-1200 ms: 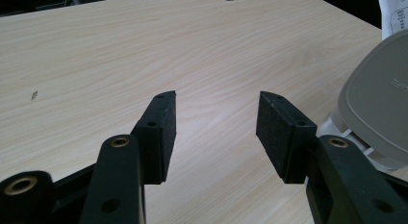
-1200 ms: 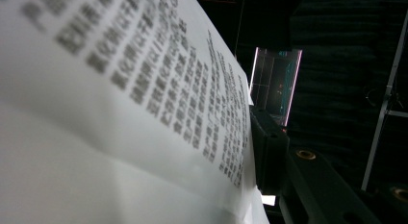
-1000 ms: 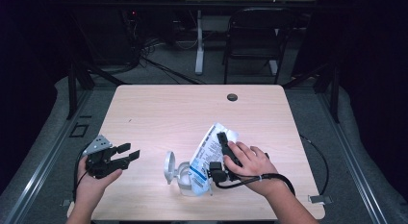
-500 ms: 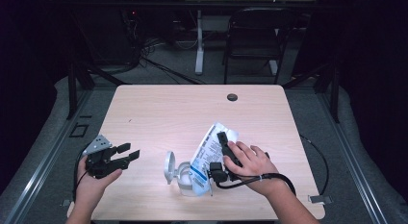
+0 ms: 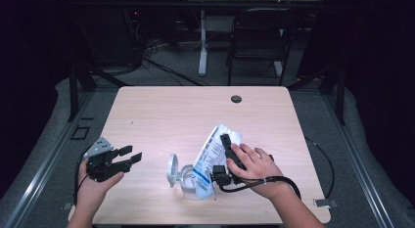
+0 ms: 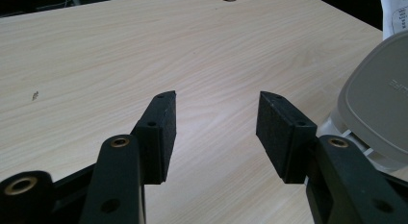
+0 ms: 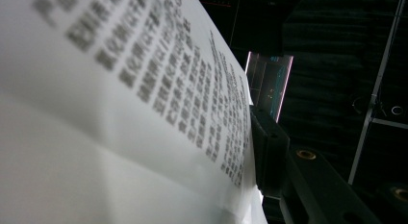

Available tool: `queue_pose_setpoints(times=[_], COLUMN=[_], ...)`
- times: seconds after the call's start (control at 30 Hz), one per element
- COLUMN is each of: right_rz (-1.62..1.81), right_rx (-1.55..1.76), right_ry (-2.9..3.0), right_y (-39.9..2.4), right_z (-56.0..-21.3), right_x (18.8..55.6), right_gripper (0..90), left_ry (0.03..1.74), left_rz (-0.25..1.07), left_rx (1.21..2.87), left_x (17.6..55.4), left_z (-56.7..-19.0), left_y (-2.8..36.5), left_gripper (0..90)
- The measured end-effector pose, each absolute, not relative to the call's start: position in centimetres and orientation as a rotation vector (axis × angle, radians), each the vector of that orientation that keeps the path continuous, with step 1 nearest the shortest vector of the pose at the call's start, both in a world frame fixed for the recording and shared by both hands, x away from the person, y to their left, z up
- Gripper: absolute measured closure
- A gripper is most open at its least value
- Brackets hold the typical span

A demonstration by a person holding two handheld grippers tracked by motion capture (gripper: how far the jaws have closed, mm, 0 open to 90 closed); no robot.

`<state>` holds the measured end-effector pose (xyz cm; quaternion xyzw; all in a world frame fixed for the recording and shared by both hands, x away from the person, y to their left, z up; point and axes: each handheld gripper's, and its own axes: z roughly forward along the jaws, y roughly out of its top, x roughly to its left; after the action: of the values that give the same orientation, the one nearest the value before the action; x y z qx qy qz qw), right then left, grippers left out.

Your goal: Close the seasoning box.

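A white printed pouch [image 5: 210, 154] leans tilted over a small clear container [image 5: 188, 183] whose grey lid [image 5: 172, 170] stands swung open to the left. My right gripper [image 5: 221, 141] is shut on the pouch, its jaws pointing away from me up the pouch's right side. In the right gripper view the pouch [image 7: 120, 113] lies against one black pad [image 7: 268, 142] and hides the other jaw. My left gripper [image 5: 131, 153] hovers open near the table's front left, pointing right toward the container with nothing between its jaws. The left gripper view has those jaws [image 6: 216, 96] over bare wood, the lid [image 6: 380, 104] at right.
The wooden table [image 5: 161, 110] has a dark round grommet hole [image 5: 236, 99] near its far edge. A chair [image 5: 259, 37] and cables stand on the floor beyond it. My right gripper's cable [image 5: 323, 162] loops off the table's right edge.
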<state>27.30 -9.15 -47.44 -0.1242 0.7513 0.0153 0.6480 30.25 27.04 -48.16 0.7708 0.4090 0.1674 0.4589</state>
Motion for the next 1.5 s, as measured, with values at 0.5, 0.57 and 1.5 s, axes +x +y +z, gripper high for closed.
queue_pose_setpoints(times=[0.5, 0.57, 1.5], right_rz=[0.033, 0.038, 0.105], right_rx=[-0.286, -0.286, -0.217], right_ry=[1.708, 1.711, 1.776], right_y=[-9.08, -9.08, -9.51], right_z=[-47.56, -47.59, -48.44], right_x=[27.31, 27.33, 27.42], right_gripper=[68.7, 68.8, 68.4], left_ry=[1.005, 1.006, 1.007], left_rz=[0.413, 0.411, 0.411], left_rx=[1.901, 1.905, 1.900], left_x=[30.25, 30.25, 30.29], left_z=[-48.17, -48.14, -48.25], left_y=[27.04, 27.06, 27.08], left_gripper=[49.7, 49.7, 49.7])
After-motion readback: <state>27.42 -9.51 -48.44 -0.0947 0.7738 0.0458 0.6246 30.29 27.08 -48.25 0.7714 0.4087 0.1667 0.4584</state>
